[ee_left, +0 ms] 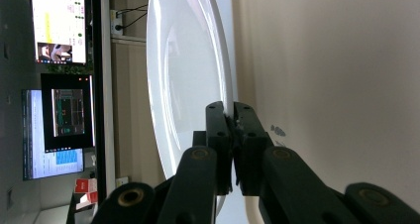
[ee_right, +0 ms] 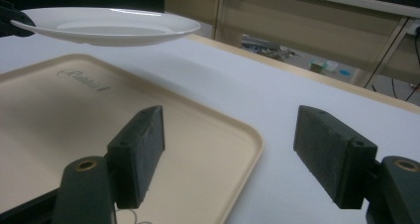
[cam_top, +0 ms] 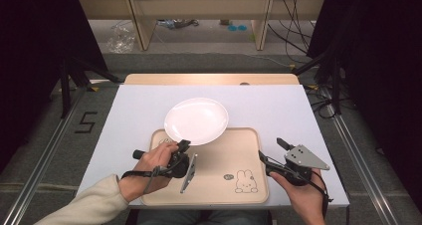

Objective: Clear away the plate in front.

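A white plate (cam_top: 196,120) hangs level above the far left corner of a beige tray (cam_top: 224,155). My left gripper (cam_top: 183,145) is shut on the plate's near rim, turned on its side in the person's left hand. In the left gripper view the jaws (ee_left: 233,116) pinch the plate's (ee_left: 183,75) edge, with the tray (ee_left: 322,85) behind it. My right gripper (cam_top: 272,149) stands open at the tray's right edge, with nothing between its fingers. In the right gripper view the gripper (ee_right: 230,154) spans the tray's (ee_right: 74,115) rim, and the plate (ee_right: 109,26) floats at the far left.
The tray lies at the near middle of a white table (cam_top: 149,105) and bears a rabbit drawing (cam_top: 245,181). Behind the table stands a wooden desk (cam_top: 199,6) with cables on the floor. Dark curtains flank both sides. Monitors (ee_left: 59,85) appear in the left gripper view.
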Action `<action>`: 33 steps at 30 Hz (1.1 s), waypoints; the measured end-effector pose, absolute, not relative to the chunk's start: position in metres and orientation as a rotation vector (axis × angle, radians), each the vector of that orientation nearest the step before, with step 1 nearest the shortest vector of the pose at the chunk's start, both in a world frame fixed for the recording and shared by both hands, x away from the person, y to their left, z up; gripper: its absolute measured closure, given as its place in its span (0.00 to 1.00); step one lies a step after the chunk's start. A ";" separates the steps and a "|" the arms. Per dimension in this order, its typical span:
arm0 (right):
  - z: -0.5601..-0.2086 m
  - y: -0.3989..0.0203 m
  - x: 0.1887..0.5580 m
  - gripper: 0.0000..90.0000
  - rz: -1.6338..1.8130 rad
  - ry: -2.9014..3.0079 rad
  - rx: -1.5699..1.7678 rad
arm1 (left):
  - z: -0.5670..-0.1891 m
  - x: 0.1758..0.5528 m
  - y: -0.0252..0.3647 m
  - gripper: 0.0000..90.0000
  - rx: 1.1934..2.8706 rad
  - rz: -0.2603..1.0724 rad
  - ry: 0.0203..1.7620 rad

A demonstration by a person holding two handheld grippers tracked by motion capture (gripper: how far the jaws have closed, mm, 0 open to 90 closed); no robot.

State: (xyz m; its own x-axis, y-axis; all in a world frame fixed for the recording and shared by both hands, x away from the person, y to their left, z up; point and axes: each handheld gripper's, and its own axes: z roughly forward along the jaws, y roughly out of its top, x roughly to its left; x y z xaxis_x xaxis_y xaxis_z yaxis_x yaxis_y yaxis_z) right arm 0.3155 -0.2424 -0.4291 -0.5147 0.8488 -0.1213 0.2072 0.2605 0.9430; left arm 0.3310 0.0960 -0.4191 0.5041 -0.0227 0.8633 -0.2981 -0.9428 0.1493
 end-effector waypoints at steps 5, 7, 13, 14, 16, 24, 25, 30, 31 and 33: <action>-0.429 -0.243 0.316 0.32 1.268 1.887 0.957 | -0.418 0.327 0.097 0.97 2.467 1.417 -0.272; -0.429 -0.243 0.316 0.32 1.267 1.886 0.956 | -0.418 0.326 0.097 0.97 2.467 1.418 -0.281; -0.429 -0.243 0.316 0.32 1.267 1.885 0.959 | -0.419 0.321 0.098 0.97 2.466 1.399 -0.285; -0.429 -0.243 0.316 0.32 1.268 1.887 0.960 | -0.420 0.321 0.098 0.97 2.469 1.393 -0.287; -0.429 -0.243 0.316 0.32 1.266 1.885 0.956 | -0.420 0.319 0.098 0.97 2.470 1.387 -0.290; -0.429 -0.243 0.316 0.32 1.267 1.881 0.961 | -0.418 0.314 0.096 0.97 2.460 1.381 -0.309; -0.429 -0.243 0.316 0.32 1.264 1.883 0.959 | -0.418 0.313 0.096 0.97 2.458 1.381 -0.312; -0.429 -0.243 0.314 0.32 1.268 1.893 0.979 | -0.419 0.307 0.096 0.97 2.453 1.367 -0.317; -0.429 -0.243 0.314 0.32 1.271 1.892 0.980 | -0.419 0.306 0.096 0.97 2.460 1.363 -0.318; -0.429 -0.243 0.315 0.32 1.263 1.882 0.959 | -0.420 0.305 0.096 0.97 2.458 1.365 -0.328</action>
State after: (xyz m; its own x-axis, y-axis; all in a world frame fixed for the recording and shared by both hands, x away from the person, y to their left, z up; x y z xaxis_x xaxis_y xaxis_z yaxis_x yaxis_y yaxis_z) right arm 0.3154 -0.2435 -0.4290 -0.5076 0.8524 -0.1255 0.2068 0.2620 0.9427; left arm 0.3046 0.0961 -0.4196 0.5199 -0.0487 0.8528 -0.3439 -0.9258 0.1568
